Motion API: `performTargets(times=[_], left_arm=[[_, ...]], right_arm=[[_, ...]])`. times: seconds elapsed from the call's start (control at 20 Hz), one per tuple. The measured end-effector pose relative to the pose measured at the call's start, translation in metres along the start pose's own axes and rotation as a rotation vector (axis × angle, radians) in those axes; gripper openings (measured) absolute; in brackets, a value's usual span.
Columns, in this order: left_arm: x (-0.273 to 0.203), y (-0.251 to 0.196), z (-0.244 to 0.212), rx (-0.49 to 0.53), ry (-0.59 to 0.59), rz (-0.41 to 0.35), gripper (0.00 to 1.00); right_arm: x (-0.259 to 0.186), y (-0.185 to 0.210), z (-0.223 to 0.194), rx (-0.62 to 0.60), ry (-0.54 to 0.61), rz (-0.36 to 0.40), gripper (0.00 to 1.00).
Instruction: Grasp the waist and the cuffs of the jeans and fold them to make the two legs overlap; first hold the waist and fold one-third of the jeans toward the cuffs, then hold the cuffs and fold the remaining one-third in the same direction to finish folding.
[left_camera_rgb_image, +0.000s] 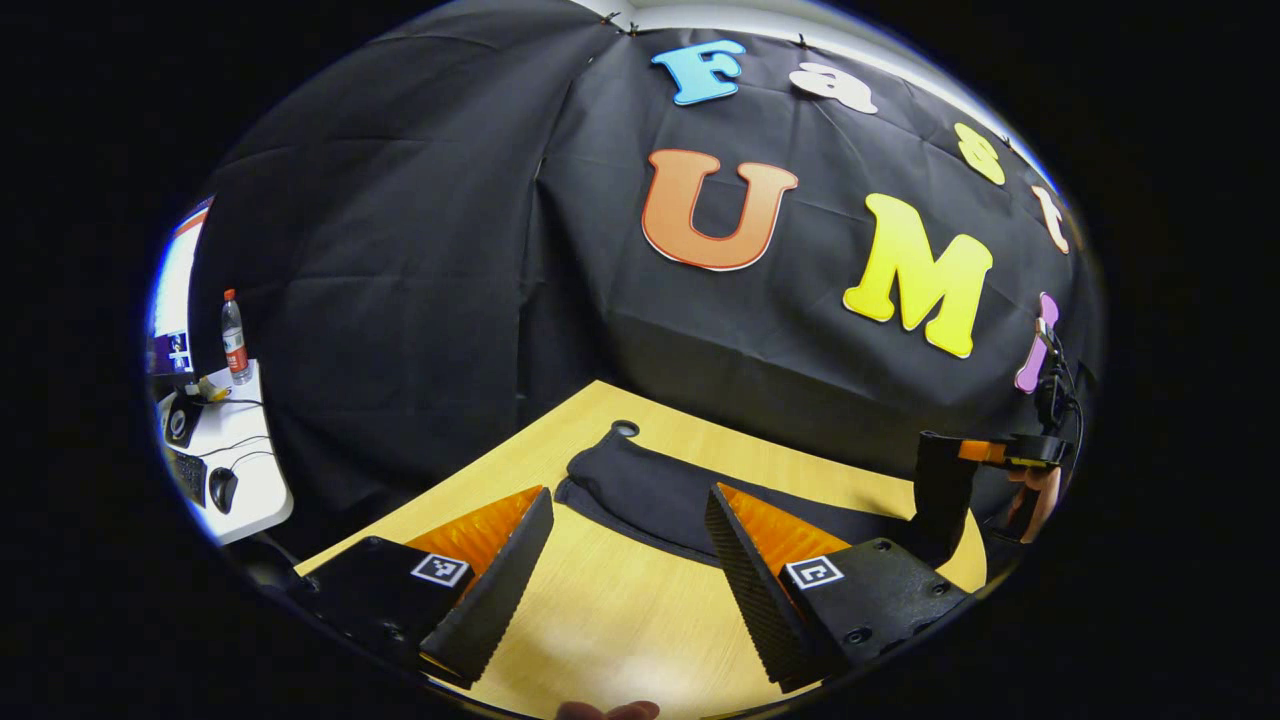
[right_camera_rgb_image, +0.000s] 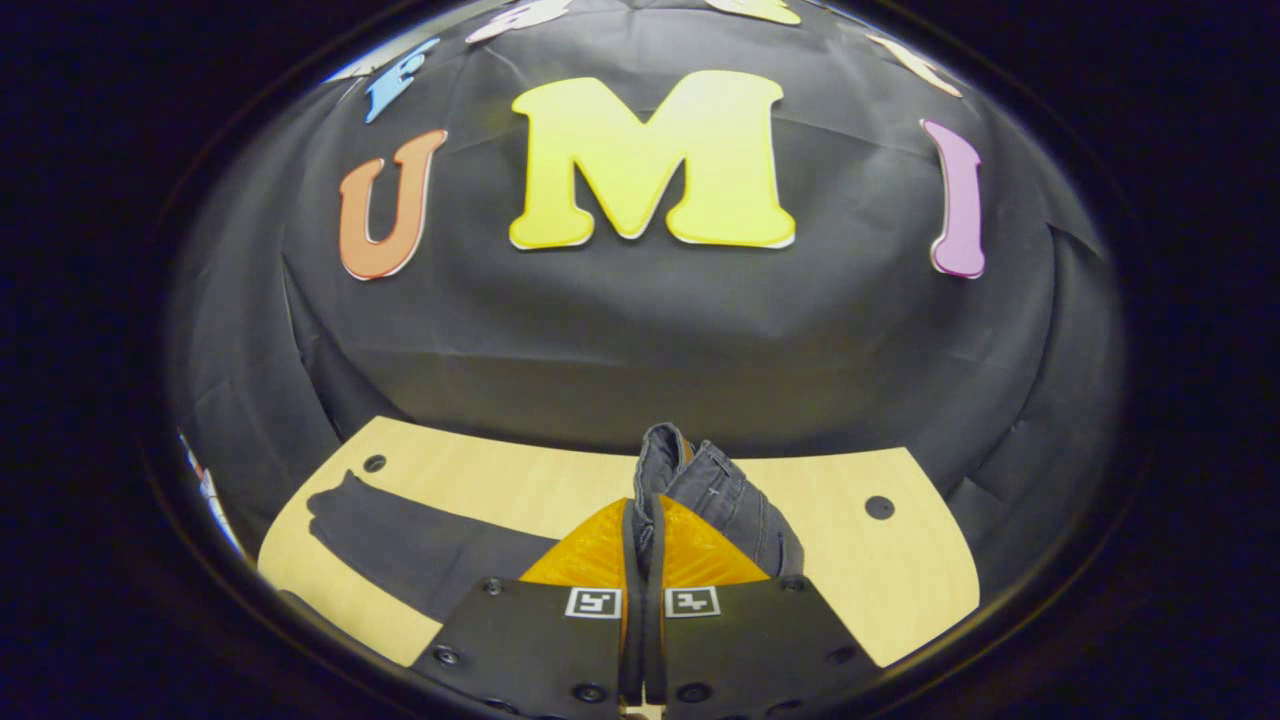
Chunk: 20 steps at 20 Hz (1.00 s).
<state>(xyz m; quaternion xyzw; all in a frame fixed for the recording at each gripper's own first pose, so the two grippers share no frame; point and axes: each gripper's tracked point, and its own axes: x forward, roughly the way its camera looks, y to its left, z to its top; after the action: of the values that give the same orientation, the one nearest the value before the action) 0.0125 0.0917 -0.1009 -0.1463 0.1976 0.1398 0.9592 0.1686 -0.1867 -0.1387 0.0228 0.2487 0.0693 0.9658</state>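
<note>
— Step in hand? Looks like the first fold, bringing the two legs together. Right gripper (right_camera_rgb_image: 640, 545) clamped tight on a bunched fold of the jeans (right_camera_rgb_image: 715, 495), likely the waist, lifted off the table (right_camera_rgb_image: 920, 580).
— And the rest of the jeans? Stretched flat across the table toward the far cuffs (left_camera_rgb_image: 600, 470).
— Left gripper (left_camera_rgb_image: 630, 560)? Spread wide, holding nothing, hovering over bare wood just short of the cloth's near edge.
— Next move? Probably reaching forward to the cuff end, closing on the hem, then carrying both ends across together so one leg lands on the other.
</note>
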Motion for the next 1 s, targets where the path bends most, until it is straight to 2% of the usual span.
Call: performTargets(times=[0.3,0.55,0.75,0.8,1.0], left_arm=[[0.003,0.02,0.001,-0.037,-0.005,0.009,0.99],[0.0,0.041,0.002,-0.058,-0.005,0.034,0.99],[0.0,0.06,0.001,-0.074,-0.001,0.058,0.99],[0.0,0.063,0.001,-0.077,0.003,0.062,0.99],[0.001,0.072,0.002,-0.078,0.002,0.064,0.99]], right_arm=[[-0.002,0.002,0.005,-0.043,-0.016,0.075,0.01],[-0.001,0.006,0.0,-0.076,0.036,0.136,0.01],[-0.002,0.005,-0.009,-0.104,0.088,0.143,0.04],[-0.002,0.005,-0.008,-0.113,0.096,0.141,0.0],[-0.005,0.001,-0.011,-0.171,0.127,0.136,0.01]])
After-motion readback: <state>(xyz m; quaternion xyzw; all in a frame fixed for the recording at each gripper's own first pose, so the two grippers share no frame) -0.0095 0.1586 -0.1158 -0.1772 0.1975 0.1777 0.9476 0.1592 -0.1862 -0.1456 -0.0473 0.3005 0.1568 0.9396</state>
